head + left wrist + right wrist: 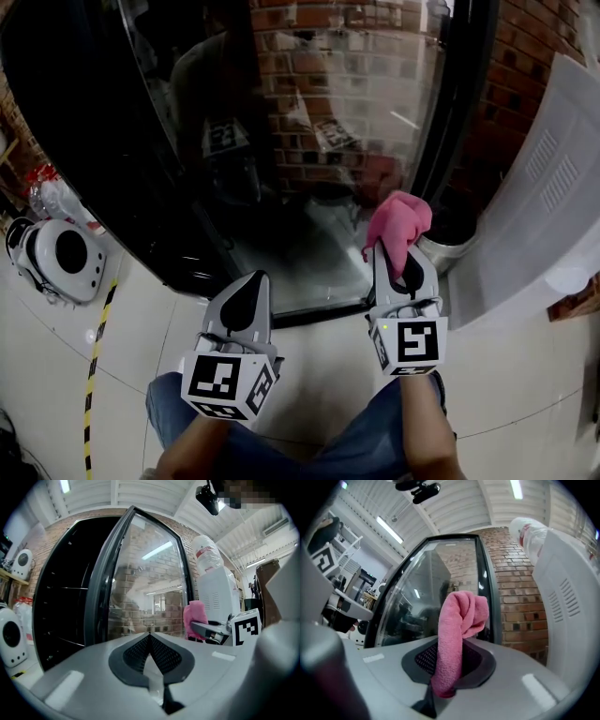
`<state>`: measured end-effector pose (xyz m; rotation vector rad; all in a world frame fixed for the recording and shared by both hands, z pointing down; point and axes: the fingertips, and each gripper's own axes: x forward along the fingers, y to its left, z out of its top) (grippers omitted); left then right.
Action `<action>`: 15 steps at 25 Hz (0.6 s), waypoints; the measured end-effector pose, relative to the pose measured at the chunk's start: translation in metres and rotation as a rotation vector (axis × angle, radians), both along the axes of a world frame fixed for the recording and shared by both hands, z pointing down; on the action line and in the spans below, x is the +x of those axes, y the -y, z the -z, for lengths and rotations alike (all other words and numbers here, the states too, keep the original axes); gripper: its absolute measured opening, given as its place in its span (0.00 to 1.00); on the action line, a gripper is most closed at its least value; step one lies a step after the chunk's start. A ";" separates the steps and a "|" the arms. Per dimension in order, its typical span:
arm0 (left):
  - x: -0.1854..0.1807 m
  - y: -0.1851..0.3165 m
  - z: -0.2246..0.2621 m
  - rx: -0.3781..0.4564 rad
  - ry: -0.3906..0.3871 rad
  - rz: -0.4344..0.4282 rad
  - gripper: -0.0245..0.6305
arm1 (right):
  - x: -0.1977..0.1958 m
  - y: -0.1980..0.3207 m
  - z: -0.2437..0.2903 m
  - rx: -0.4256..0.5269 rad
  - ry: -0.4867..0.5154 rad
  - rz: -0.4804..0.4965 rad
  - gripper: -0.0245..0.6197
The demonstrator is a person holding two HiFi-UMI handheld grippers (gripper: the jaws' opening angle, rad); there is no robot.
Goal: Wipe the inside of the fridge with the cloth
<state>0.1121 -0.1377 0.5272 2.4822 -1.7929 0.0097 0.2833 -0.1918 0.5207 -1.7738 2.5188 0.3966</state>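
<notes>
A red brick wall (525,84) stands behind. To the right, a white water dispenser (553,187) carries a bottle (206,555). Left, a round white gadget (61,258) sits on the tiled floor (525,375), beside yellow-black tape (94,375).

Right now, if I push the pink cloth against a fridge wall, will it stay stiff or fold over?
Probably floppy: the pink cloth bends and droops at its top above the right gripper. It looks light, as the free end stands up with little support. Its towel-like texture should likely drag rather than slip.
</notes>
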 end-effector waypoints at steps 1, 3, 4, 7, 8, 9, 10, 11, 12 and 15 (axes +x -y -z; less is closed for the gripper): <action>-0.002 -0.001 -0.002 -0.003 -0.003 0.005 0.05 | -0.011 -0.006 0.005 0.013 0.011 0.031 0.13; -0.009 -0.001 -0.009 -0.006 0.000 0.025 0.05 | -0.044 -0.022 0.011 0.033 0.046 0.117 0.13; -0.014 -0.002 -0.014 -0.004 0.002 0.039 0.05 | -0.063 -0.031 0.012 0.041 0.066 0.165 0.13; -0.028 -0.004 -0.027 0.009 -0.020 0.073 0.05 | -0.119 -0.054 0.009 0.078 0.086 0.279 0.13; -0.032 -0.005 -0.031 0.010 -0.028 0.083 0.05 | -0.133 -0.059 0.001 0.070 0.058 0.304 0.13; -0.036 -0.006 -0.035 0.011 -0.030 0.091 0.05 | -0.146 -0.062 -0.011 0.047 0.016 0.327 0.13; -0.040 -0.006 -0.039 0.013 -0.028 0.096 0.05 | -0.157 -0.065 -0.024 0.014 -0.029 0.348 0.13; -0.045 -0.007 -0.044 0.013 -0.027 0.101 0.05 | -0.167 -0.066 -0.036 -0.017 -0.061 0.367 0.13; -0.049 -0.008 -0.048 0.013 -0.030 0.106 0.05 | -0.177 -0.068 -0.045 -0.040 -0.074 0.384 0.13; -0.061 -0.011 -0.057 0.017 -0.038 0.117 0.05 | -0.200 -0.070 -0.067 -0.079 -0.082 0.427 0.13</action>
